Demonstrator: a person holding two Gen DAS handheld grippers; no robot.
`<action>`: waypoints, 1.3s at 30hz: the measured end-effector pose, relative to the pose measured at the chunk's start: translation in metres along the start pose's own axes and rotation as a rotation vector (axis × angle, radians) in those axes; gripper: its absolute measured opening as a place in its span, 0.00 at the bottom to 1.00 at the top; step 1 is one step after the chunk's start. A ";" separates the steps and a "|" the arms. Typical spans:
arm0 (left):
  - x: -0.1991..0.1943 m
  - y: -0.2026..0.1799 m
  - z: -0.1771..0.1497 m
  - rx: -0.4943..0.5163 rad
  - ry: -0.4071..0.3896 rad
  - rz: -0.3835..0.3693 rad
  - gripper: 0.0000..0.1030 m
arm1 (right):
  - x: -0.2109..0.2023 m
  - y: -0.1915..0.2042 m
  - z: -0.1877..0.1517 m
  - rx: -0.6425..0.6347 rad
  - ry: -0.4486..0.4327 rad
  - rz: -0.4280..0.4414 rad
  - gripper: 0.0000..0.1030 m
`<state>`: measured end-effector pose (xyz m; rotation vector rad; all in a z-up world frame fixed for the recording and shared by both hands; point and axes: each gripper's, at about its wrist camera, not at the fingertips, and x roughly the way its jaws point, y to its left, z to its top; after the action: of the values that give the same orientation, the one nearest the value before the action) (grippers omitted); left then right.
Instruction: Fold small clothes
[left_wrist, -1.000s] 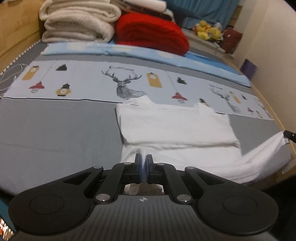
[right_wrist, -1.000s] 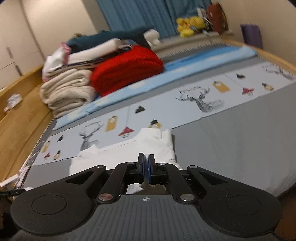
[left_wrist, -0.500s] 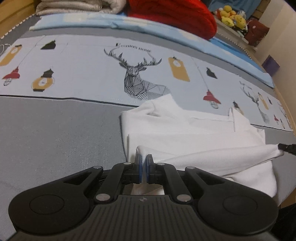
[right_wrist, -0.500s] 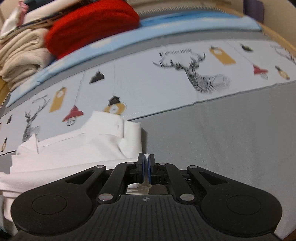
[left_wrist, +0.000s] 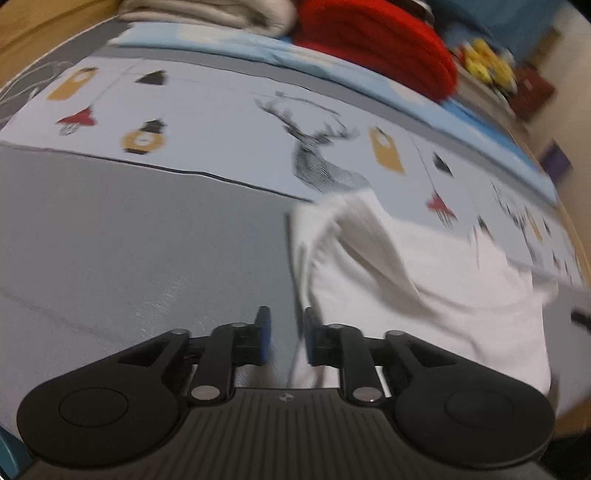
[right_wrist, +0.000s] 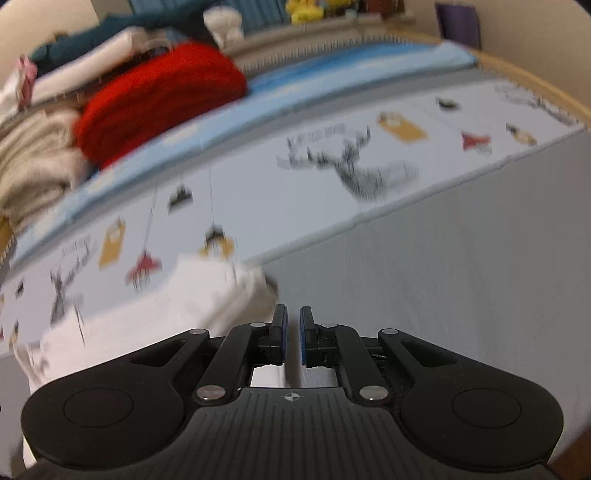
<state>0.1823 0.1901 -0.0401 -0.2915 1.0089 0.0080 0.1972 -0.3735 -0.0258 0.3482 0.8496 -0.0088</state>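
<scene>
Left tool (left_wrist: 286, 339) spread, jaws just opened, nothing pinched, only the left edge of the white garment (left_wrist: 424, 288) passing between them. Right tool (right_wrist: 291, 336) parted by a narrow gap, jaws just opening, nothing pressed, with the garment's right edge (right_wrist: 155, 317) just left of it. Garment lying folded on the grey bed (left_wrist: 129, 240). Farther off, deer-print sheet (right_wrist: 351, 170), then red blanket (right_wrist: 159, 99), beige towels (right_wrist: 33, 162).

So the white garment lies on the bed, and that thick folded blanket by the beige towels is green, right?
Not green: the folded blanket by the beige towels is red, as the right wrist view shows. The white garment does lie on the bed.
</scene>
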 end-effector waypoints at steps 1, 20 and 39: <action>-0.001 -0.004 -0.002 0.025 -0.003 0.003 0.27 | -0.002 0.000 -0.002 -0.014 0.001 0.012 0.07; 0.039 -0.054 0.060 0.210 -0.028 0.159 0.44 | 0.053 0.037 0.004 -0.294 0.180 -0.006 0.28; 0.104 -0.046 0.071 0.199 0.067 0.071 0.47 | 0.098 0.058 0.021 -0.321 0.137 -0.033 0.28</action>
<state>0.3036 0.1503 -0.0805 -0.0745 1.0773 -0.0377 0.2865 -0.3130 -0.0680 0.0328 0.9753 0.1207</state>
